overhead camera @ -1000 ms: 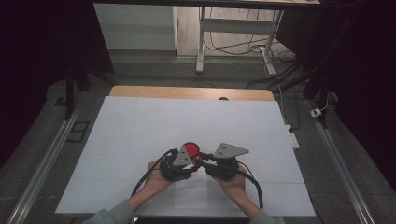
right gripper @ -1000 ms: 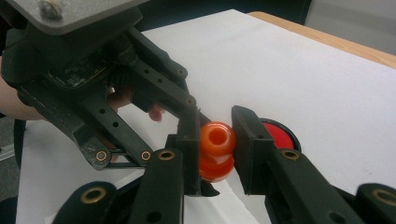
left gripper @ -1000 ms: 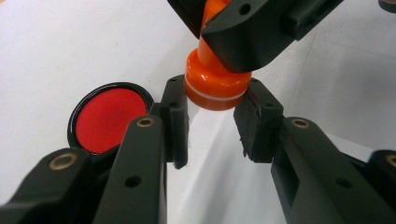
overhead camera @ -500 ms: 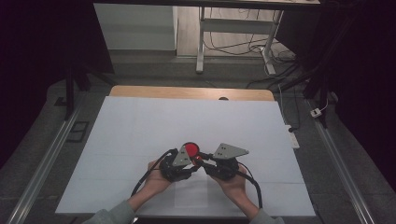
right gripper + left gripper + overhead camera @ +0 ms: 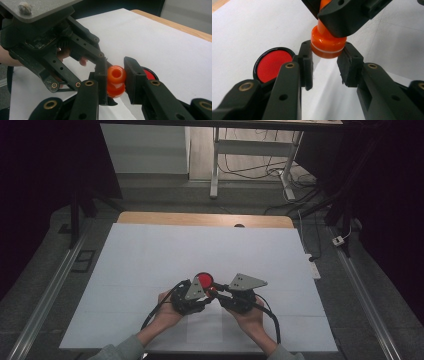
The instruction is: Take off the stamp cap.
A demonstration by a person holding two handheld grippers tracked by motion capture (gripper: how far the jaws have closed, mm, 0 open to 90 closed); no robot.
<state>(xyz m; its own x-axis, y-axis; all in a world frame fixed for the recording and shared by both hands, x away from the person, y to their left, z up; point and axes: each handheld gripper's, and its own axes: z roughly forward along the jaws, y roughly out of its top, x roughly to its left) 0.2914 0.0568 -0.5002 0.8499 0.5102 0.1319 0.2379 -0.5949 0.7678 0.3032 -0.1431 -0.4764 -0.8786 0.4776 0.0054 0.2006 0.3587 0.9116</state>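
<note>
1. Gripping from both sides: left gripper (image 5: 206,292) and right gripper (image 5: 216,292) meet tip to tip near the front middle of the white table (image 5: 150,255), each held in one of the person's hands.
2. Orange piece (image 5: 328,42), spool-shaped with a pale ring round its wider end, sits between the two tools, raised off the table.
3. Left gripper view: the pads pinch the wide end of the orange piece on both sides.
4. Right gripper view: right gripper (image 5: 116,77) clamps the rounded upper end of the orange piece (image 5: 116,75); a small hole shows in its top.
5. Red disc (image 5: 271,64) with a black rim lies flat on the table, just beside the left tool's tips, untouched.
</note>
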